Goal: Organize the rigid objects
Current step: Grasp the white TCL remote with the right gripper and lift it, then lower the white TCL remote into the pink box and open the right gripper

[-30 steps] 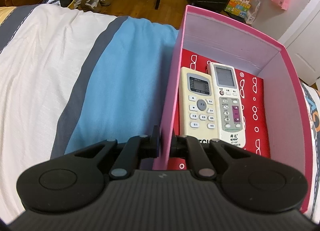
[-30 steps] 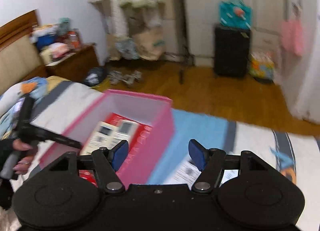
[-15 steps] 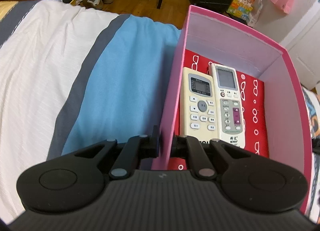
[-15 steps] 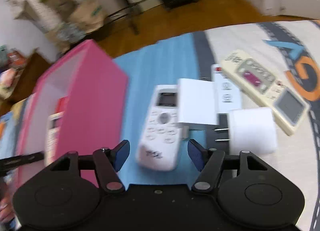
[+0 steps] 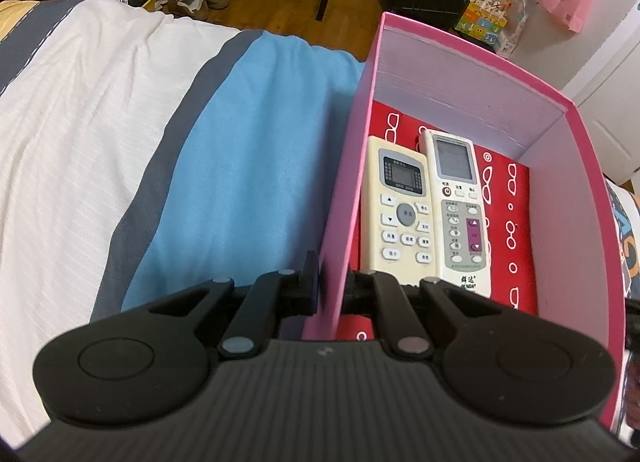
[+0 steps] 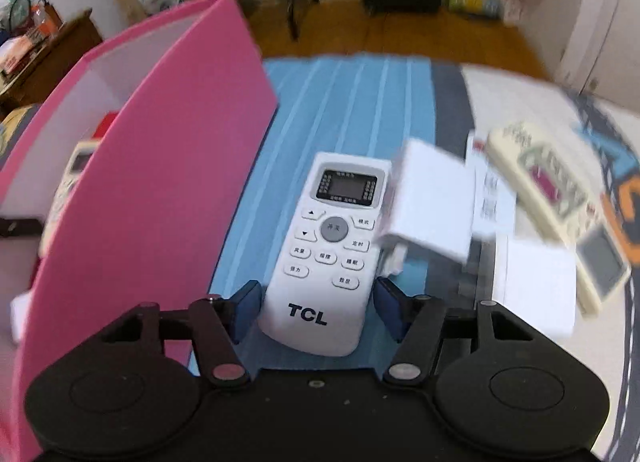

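Our left tongs [image 5: 329, 286] clamp the pink box [image 5: 344, 197] wall; our right tongs [image 6: 316, 304], closing, straddle the TCL remote [image 6: 328, 250] without pressing it.

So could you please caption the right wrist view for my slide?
Right claw straddles the white TCL remote on the blue bedspread, beside the pink box.

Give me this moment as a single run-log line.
left gripper: shut on pink box wall | right gripper: open, closing around TCL remote | box holds two remotes
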A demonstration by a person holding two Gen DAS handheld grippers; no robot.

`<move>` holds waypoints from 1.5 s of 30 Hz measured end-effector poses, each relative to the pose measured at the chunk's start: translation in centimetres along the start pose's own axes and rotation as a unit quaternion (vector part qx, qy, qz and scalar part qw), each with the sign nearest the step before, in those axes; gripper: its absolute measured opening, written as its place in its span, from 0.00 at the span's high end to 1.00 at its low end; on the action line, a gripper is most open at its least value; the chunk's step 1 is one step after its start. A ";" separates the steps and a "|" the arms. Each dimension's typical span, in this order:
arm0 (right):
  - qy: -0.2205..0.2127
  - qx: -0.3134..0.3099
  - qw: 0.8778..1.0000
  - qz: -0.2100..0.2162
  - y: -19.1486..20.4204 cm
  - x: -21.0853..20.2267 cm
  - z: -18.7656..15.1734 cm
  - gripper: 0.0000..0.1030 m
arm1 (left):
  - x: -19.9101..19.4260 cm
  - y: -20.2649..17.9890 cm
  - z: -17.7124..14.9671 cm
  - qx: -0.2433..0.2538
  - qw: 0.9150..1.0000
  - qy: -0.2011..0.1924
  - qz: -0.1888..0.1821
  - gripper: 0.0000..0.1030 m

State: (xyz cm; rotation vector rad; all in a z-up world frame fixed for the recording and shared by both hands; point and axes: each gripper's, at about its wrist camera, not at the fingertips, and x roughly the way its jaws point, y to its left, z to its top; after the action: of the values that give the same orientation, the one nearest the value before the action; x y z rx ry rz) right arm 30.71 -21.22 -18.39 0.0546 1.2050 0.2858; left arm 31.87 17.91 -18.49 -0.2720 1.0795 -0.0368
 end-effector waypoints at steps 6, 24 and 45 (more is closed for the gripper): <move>0.039 -0.043 0.998 0.003 0.8 -0.7 -1.9 0.36 | 0.0 0.0 -0.1 0.001 1.000 0.002 0.001 0.93; -0.063 0.021 0.998 -0.005 0.1 -5.8 -0.8 0.39 | 0.0 0.2 -0.1 -0.004 1.000 0.002 -0.002 0.92; -0.173 -0.021 0.977 0.119 12.1 -8.5 3.5 0.39 | 0.1 0.9 0.1 -0.018 1.000 0.005 -0.021 0.92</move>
State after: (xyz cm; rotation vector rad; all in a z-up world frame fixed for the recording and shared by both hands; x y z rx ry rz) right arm 28.92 -11.29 -7.00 0.2047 0.8449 0.4916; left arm 31.93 18.76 -18.69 -0.3266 1.0851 -0.0573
